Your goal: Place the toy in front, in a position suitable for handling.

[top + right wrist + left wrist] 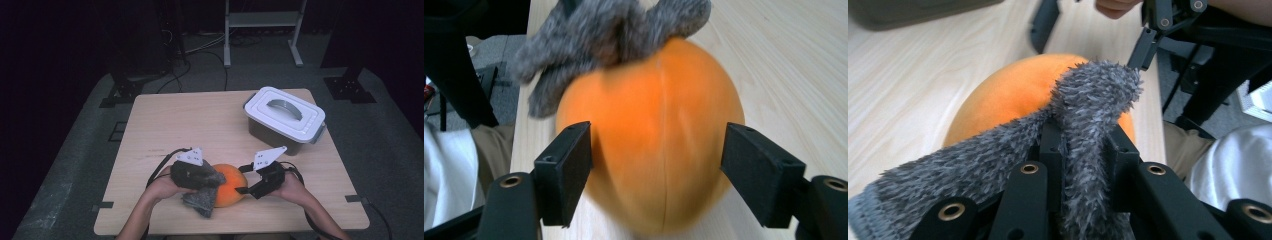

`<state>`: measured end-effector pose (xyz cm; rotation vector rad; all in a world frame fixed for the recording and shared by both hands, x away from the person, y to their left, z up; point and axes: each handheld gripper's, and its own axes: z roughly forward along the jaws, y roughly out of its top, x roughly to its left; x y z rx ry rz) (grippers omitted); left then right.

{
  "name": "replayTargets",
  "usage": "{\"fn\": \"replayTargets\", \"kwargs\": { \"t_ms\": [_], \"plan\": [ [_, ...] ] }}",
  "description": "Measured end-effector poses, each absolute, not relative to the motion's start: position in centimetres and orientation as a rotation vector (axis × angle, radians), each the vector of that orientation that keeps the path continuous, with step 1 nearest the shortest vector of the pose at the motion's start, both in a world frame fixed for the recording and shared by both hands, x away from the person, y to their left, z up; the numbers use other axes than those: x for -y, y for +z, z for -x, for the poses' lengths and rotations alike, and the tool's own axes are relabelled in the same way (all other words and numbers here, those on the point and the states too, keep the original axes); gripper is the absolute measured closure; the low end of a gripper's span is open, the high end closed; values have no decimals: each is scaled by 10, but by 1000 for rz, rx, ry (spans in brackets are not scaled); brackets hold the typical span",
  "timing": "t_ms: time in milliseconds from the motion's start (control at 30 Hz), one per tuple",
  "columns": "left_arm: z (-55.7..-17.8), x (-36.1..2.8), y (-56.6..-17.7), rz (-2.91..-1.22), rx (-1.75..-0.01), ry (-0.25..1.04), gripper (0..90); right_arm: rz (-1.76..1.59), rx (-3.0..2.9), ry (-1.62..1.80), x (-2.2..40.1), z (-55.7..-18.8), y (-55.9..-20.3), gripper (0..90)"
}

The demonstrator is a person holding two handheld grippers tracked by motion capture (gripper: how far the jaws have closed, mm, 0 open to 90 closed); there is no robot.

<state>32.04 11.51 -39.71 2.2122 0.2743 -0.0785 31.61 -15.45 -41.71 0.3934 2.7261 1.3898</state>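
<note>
At the near edge of a pale wooden table (165,120), a person works two hand-held grippers around an orange, egg-shaped fruit (229,192). On the left, the left gripper (212,182) has its jaws clamped tight on a shaggy grey cloth (200,200); the cloth drapes over the fruit's left flank and hangs down toward the table edge. The fruit sits on the table between the two tools, just in front of the person's hands. Its long axis seems to run roughly across the table, from one gripper toward the other, though blur makes the exact tilt hard to judge. On the right, the right gripper (243,179) stands with its jaws spread wide either side of the fruit; the left pad sits right at the skin, the right pad clear of it, so nothing is gripped. Farther back on the right, well apart, rests a grey lidded box (284,120) with a curved handle.

The left gripper view shows the cloth (1088,125) bunched between the shut jaws with the fruit (1013,95) just behind it, and the other gripper's jaw tips beyond. The right gripper view shows a faint seam running lengthwise down the fruit (649,140), with the cloth (604,35) on its far end.
</note>
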Motion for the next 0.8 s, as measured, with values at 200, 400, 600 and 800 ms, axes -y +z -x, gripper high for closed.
{"fn": "replayTargets", "kwargs": {
  "t_ms": [200,400,600,800],
  "plan": [
    [-322,-116,-396,-2213,-271,-29,747,-385,-2719,1321,152,-314,-425,441],
    [-323,-126,-400,-2200,-298,-3,747,-413,-2722,1322,158,-314,-428,448],
    [-326,-143,-408,-2198,-359,-13,745,-415,-2720,1316,161,-312,-428,459],
    [-330,-160,-413,-2212,-438,18,746,-422,-2724,1310,163,-312,-429,463]
  ]
}}
